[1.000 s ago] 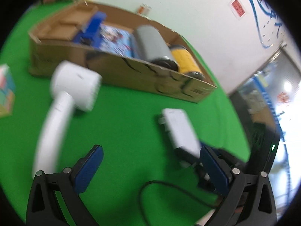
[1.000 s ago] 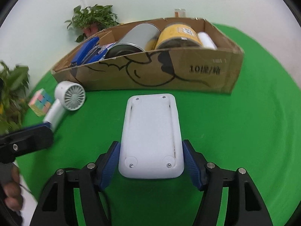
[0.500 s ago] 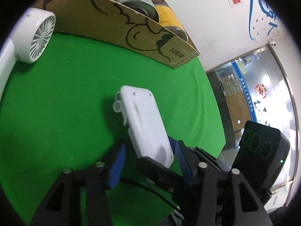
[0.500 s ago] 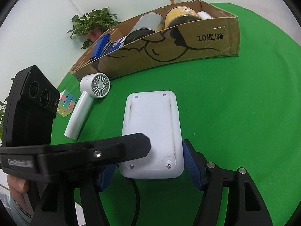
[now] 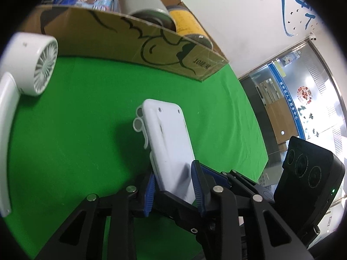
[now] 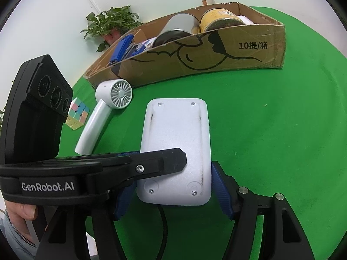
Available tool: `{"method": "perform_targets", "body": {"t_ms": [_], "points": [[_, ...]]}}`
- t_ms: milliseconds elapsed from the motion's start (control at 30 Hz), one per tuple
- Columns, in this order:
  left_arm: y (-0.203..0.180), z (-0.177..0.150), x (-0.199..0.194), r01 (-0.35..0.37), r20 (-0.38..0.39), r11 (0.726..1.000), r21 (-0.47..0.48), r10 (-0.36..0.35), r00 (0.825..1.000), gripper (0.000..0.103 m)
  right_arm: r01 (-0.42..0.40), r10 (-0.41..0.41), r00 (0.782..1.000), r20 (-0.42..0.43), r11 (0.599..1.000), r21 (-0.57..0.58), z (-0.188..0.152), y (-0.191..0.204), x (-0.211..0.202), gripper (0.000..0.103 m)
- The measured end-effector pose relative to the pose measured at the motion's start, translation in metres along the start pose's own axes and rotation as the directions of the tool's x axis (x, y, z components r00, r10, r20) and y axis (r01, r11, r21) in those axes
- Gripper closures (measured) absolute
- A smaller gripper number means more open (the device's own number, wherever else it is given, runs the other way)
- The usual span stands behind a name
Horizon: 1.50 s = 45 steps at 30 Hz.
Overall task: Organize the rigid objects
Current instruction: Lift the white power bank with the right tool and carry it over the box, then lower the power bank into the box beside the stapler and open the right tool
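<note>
White plastic power strip [image 6: 176, 143], pinched across its width by the right gripper [image 6: 173, 191] and through its thickness by the just-closed left gripper [image 5: 173, 186], could twist free if they pull unevenly.

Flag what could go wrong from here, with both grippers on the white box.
1. The left gripper, whose jaws have just been closing, pinches only the near end of the white box that the right gripper also holds; uneven pulls could twist it loose.
2. The black cord trailing below might snag.
3. The hand fan lies between it and the cardboard box and could get knocked.
</note>
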<state>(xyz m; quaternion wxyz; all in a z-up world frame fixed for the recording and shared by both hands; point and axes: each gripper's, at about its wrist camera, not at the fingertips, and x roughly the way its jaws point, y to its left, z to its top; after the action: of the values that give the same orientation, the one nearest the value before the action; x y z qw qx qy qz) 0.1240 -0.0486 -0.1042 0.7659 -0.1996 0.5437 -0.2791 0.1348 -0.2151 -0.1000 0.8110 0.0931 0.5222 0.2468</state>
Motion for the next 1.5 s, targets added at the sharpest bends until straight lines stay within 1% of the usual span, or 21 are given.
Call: {"method": "perform_targets", "body": {"t_ms": [267, 500, 700, 767, 867, 1100, 1300, 1500], "points": [[-0.003, 0.015, -0.027, -0.019, 0.080, 0.999, 0.039, 0.015, 0.997, 0.074, -0.006, 0.010, 0.998, 0.068, 0.998, -0.064, 0.017, 0.020, -0.012, 0.039], [0.001, 0.027, -0.047, -0.033, 0.144, 0.999, 0.043, 0.027, 0.989, 0.074, -0.011, 0.023, 0.994, 0.110, 0.994, -0.111, 0.036, 0.043, -0.018, 0.039], [-0.003, 0.048, -0.061, -0.038, 0.190, 0.997, 0.068, 0.025, 0.982, 0.074, -0.007, 0.027, 0.989, 0.144, 0.990, -0.139, 0.058, 0.060, -0.023, 0.039], [-0.003, 0.057, -0.065, -0.053, 0.206, 0.995, 0.088, 0.034, 0.978, 0.074, -0.003, 0.026, 0.986, 0.162, 0.989, -0.145, 0.064, 0.063, -0.025, 0.039], [0.003, 0.071, -0.069, -0.079, 0.213, 0.993, 0.092, 0.058, 0.975, 0.074, -0.009, 0.033, 0.984, 0.173, 0.990, -0.138, 0.077, 0.067, -0.021, 0.039], [0.018, 0.109, -0.083, -0.086, 0.230, 0.991, 0.101, 0.061, 0.971, 0.074, -0.010, 0.038, 0.982, 0.183, 0.989, -0.148, 0.121, 0.084, -0.004, 0.039], [0.036, 0.150, -0.084, -0.086, 0.207, 0.991, 0.107, 0.062, 0.976, 0.073, -0.003, 0.024, 0.984, 0.174, 0.993, -0.116, 0.166, 0.092, 0.019, 0.039], [0.058, 0.180, -0.074, -0.075, 0.162, 0.995, 0.072, 0.062, 0.985, 0.073, 0.000, 0.011, 0.990, 0.138, 0.997, -0.077, 0.201, 0.090, 0.052, 0.039]]}}
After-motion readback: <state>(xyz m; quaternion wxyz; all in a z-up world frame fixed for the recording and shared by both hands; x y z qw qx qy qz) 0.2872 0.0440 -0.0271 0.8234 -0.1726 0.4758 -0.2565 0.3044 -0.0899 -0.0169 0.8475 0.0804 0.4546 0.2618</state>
